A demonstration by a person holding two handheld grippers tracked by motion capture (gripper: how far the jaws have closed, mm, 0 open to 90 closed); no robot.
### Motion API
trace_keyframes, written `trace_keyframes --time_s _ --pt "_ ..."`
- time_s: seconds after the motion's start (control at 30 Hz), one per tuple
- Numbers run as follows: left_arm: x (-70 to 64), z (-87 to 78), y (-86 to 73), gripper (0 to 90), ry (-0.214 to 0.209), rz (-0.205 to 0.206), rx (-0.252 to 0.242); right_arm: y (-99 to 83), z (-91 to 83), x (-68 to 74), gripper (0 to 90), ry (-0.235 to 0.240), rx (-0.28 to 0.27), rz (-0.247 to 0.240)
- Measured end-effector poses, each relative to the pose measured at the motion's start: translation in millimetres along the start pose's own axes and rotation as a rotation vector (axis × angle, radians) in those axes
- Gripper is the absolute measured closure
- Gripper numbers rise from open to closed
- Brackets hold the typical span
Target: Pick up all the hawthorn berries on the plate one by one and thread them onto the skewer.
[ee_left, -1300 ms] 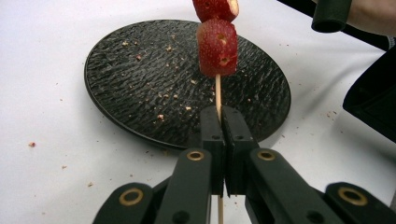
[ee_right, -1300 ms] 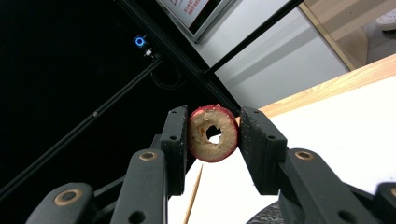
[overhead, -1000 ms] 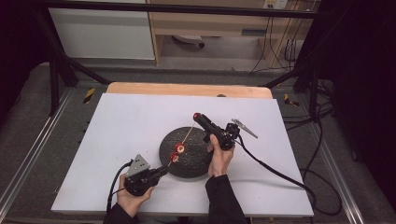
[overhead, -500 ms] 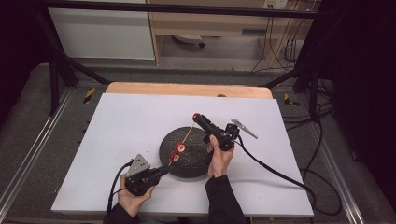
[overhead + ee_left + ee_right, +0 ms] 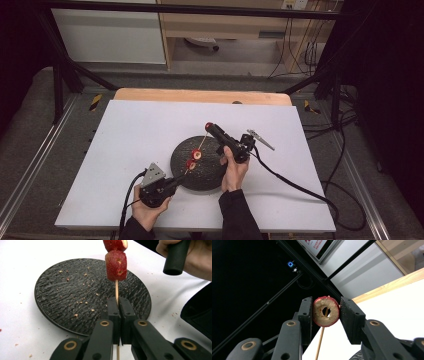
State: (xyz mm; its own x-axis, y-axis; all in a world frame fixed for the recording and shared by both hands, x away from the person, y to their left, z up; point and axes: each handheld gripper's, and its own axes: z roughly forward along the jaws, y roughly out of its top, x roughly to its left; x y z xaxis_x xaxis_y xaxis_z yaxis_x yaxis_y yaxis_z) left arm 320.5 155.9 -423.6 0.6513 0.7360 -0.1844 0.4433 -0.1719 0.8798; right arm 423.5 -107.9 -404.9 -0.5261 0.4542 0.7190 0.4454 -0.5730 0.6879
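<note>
My left gripper (image 5: pixel 180 178) (image 5: pixel 117 303) is shut on the lower end of a thin wooden skewer (image 5: pixel 202 142) (image 5: pixel 116 291). The skewer slants up over a round black plate (image 5: pixel 210 175) (image 5: pixel 62 290). Two red fruit pieces (image 5: pixel 194 159) (image 5: pixel 116 265) are threaded on it, one right above the other. My right gripper (image 5: pixel 209 127) (image 5: pixel 326 305) holds a red-skinned ring slice (image 5: pixel 326 311) between its jaws at the skewer's upper end. The skewer tip (image 5: pixel 326 311) shows inside the slice's hole.
The plate carries crumbs and lies on a white tabletop (image 5: pixel 135 135) with a wooden strip (image 5: pixel 200 96) along its far edge. Cables trail from both grippers toward the near edge. The right hand (image 5: pixel 197 257) grips its black handle beyond the plate.
</note>
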Motion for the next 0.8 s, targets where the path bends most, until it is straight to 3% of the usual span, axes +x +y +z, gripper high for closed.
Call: trace_keyframes --time_s 0.17,0.47,0.8 --pt "-2.2 -1.9 0.8 88.3 0.008 -0.006 -0.025 1.3 -0.9 1.6 63.8 -0.003 -0.015 -0.001" --pt "-9.4 1.3 -0.7 88.3 0.049 -0.022 -0.024 -1.3 1.3 -0.5 64.1 -0.027 -0.044 -0.008" --pt "-13.7 11.6 8.6 88.4 0.050 -0.038 -0.021 -4.8 -0.3 0.5 64.1 -0.020 0.002 0.011"
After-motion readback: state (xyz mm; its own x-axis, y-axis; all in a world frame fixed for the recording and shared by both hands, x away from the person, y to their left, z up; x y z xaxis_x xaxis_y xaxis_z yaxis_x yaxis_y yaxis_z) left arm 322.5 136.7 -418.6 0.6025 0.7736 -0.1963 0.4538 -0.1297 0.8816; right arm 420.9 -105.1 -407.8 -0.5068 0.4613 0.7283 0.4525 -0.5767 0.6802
